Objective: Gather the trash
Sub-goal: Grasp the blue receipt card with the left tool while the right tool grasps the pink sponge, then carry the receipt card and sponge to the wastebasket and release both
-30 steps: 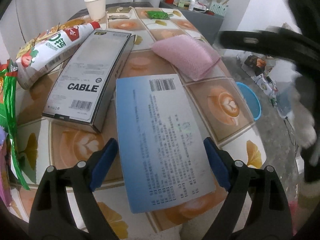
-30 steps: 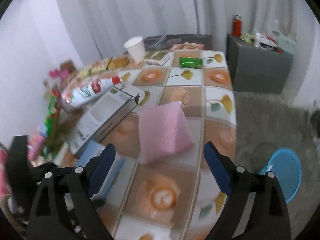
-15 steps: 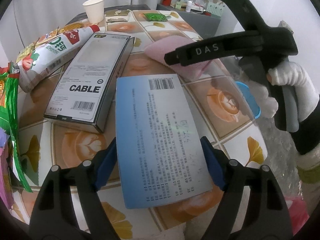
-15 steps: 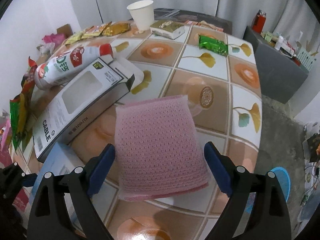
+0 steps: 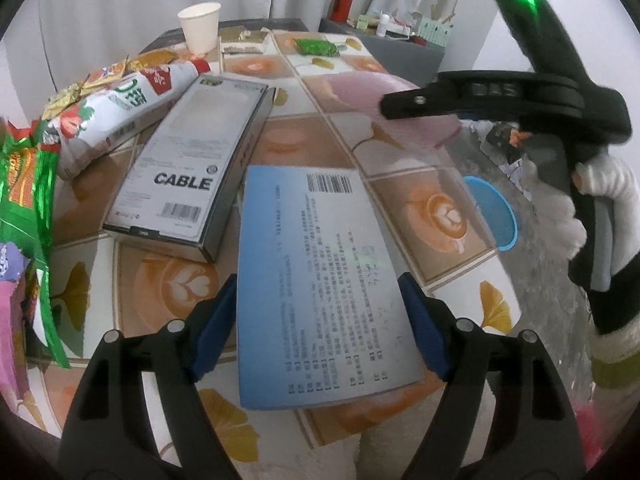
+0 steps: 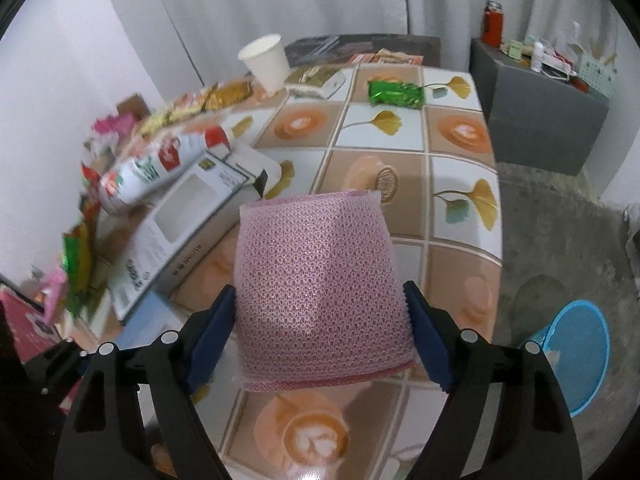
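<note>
My left gripper point(image 5: 322, 326) has its blue pads against both long sides of a flat blue box point(image 5: 320, 276) with a barcode, lying on the table. My right gripper point(image 6: 320, 336) has its pads against both sides of a pink mesh-wrapped sponge pack point(image 6: 318, 292), which looks raised off the table. In the left wrist view the right gripper's black body point(image 5: 500, 96) covers part of the pink pack point(image 5: 372, 84). A blue trash bin point(image 6: 576, 344) stands on the floor to the right of the table; it also shows in the left wrist view point(image 5: 492, 208).
On the tiled tablecloth point(image 6: 460, 128) lie a grey "CABLE" box point(image 5: 192, 168), a white bottle with a red cap point(image 5: 116, 116), a paper cup point(image 6: 266, 60), a green wrapper point(image 6: 396, 94) and several snack packets point(image 5: 28, 200) at the left. A grey cabinet point(image 6: 544, 116) stands behind.
My right gripper came down over the pink pack and closed on its sides. My left gripper narrowed onto the blue box.
</note>
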{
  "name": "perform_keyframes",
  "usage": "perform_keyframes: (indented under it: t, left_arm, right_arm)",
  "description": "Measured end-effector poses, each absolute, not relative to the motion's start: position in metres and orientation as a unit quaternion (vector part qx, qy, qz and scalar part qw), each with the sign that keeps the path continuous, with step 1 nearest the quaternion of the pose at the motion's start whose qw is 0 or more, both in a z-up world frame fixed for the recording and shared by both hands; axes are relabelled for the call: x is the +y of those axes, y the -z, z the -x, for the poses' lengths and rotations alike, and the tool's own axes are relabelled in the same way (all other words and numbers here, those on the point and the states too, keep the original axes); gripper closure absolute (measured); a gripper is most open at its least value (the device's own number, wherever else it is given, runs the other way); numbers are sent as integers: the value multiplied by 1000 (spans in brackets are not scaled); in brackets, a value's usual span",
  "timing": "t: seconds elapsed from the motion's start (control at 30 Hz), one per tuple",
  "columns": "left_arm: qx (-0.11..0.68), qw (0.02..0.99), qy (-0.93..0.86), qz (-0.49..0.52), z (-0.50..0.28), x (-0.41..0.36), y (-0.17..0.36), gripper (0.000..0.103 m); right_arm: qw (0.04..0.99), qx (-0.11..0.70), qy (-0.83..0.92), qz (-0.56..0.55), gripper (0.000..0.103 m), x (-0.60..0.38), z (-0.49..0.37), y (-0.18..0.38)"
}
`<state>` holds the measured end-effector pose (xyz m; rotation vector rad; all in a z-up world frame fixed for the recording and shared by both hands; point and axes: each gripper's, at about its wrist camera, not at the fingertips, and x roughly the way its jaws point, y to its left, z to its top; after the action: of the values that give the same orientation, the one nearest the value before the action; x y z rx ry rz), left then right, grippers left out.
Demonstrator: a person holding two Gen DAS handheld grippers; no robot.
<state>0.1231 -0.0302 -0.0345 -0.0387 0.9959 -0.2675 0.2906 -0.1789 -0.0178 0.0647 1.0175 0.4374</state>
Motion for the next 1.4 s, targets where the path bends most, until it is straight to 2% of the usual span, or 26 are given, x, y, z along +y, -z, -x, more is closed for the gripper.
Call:
perform_keyframes:
  t: [0.33, 0.5, 0.57, 0.6, 0.93, 0.97, 1.03, 1.4]
  left_arm:
    - [466, 871, 145, 51, -121, -37, 20, 30]
    - [507, 849, 143, 30, -127, -46, 39, 29]
    - [522, 841, 139, 23, -131, -49, 46, 25]
    - [525, 840, 138, 24, -132, -49, 47, 19]
    - [533, 838, 116, 30, -157, -51, 50, 19]
    - [532, 839, 111, 27, -159, -51, 49, 19]
    - [527, 843, 105, 16, -162, -53, 49, 31]
    - [491, 861, 130, -8, -165, -80, 16, 32]
  right_arm:
    - [856, 457, -213, -116, 24, -232, -253, -6]
    - [855, 459, -209, -123, 24, -243, -233, -4]
    - [853, 462, -209, -124, 24, -245, -228, -1]
    - [852, 463, -208, -124, 24, -246, -225, 0]
    - [847, 468, -210, -138, 24, -246, -213, 12]
    - [847, 468, -210, -139, 24, -247, -213, 13]
    - [847, 467, -211, -145, 24, -249, -212, 15]
    - [859, 427, -182, -216, 24, -315, -193, 8]
